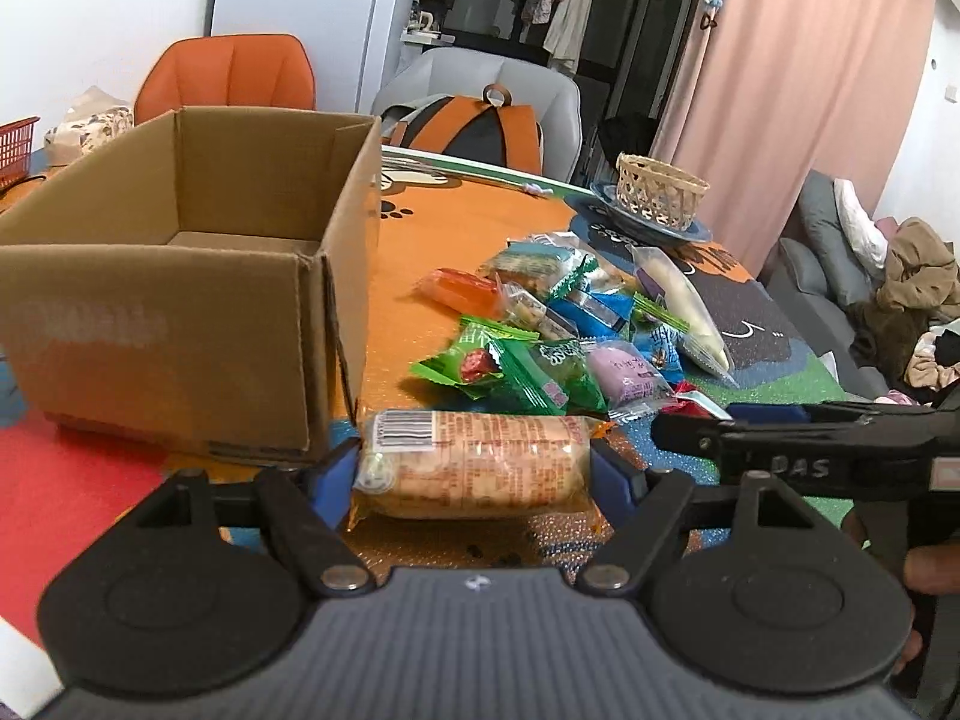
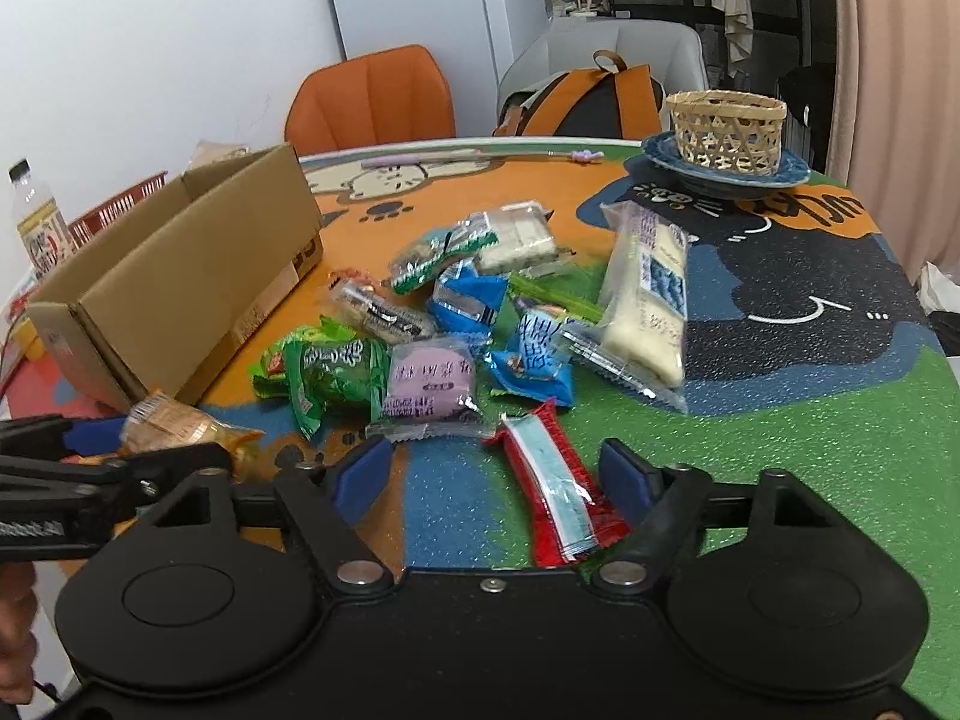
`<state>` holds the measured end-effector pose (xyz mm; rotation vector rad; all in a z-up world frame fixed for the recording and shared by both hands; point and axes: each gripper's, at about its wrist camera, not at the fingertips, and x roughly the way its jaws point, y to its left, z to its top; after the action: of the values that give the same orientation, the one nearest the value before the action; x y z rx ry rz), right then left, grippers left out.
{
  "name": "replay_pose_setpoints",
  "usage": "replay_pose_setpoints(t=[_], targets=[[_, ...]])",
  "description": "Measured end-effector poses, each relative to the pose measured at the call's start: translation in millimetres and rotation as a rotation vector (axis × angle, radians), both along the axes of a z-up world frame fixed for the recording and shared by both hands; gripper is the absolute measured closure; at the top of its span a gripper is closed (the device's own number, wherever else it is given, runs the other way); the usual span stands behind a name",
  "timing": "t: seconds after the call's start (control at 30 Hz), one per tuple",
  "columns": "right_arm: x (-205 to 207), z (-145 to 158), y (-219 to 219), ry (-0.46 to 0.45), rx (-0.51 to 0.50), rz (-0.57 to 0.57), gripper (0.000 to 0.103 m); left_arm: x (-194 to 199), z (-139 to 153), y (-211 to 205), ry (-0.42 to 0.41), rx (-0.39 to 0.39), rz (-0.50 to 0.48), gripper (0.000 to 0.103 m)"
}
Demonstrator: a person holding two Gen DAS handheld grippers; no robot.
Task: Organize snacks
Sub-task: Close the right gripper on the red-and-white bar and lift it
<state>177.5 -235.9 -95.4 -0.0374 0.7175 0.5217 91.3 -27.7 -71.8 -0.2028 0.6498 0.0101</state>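
Left wrist view: the left claw is clamped on an orange rice-cracker pack, one blue pad at each short end, low over the bench. The open cardboard box stands at ten o'clock, just beside the pack, and looks empty as far as its floor shows. The snack pile lies at one o'clock, the woven basket on its blue plate beyond. The pack looks light with a crinkly, slippery film and brittle contents, so a gentle squeeze across the body, not the sealed ends, should suit it.

Right wrist view: the right claw stands spread wide, holding nothing, astride a red-and-pale-blue wafer sachet lying flat on the bench at six o'clock. A purple cake packet and green packets sit at eleven o'clock, a long white bread pack at one o'clock. The sachet looks thin, light and slick; taking it across its narrow middle seems safest.
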Motion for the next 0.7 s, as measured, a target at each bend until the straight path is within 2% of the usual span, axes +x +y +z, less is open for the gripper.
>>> replay_pose_setpoints(t=[0.1,0.13,0.17,0.7], targets=[[-3.8,0.4,3.3,-0.014,-0.035,-0.002,0.063,-5.5,1.8,0.3,-0.008,-0.011,-0.007,0.026],[-4.2,1.7,3.4,-0.009,-0.040,0.000,0.076,-7.1,2.6,0.3,-0.011,-0.013,-0.009,0.026],[-4.7,3.1,2.1,0.004,-0.028,0.002,0.079,-8.7,3.7,0.1,-0.016,-0.015,-0.013,0.026],[-36.8,38.9,-4.5,-0.069,0.032,0.003,0.080,-32.0,40.4,-3.5,-0.136,-0.026,-0.033,0.026]])
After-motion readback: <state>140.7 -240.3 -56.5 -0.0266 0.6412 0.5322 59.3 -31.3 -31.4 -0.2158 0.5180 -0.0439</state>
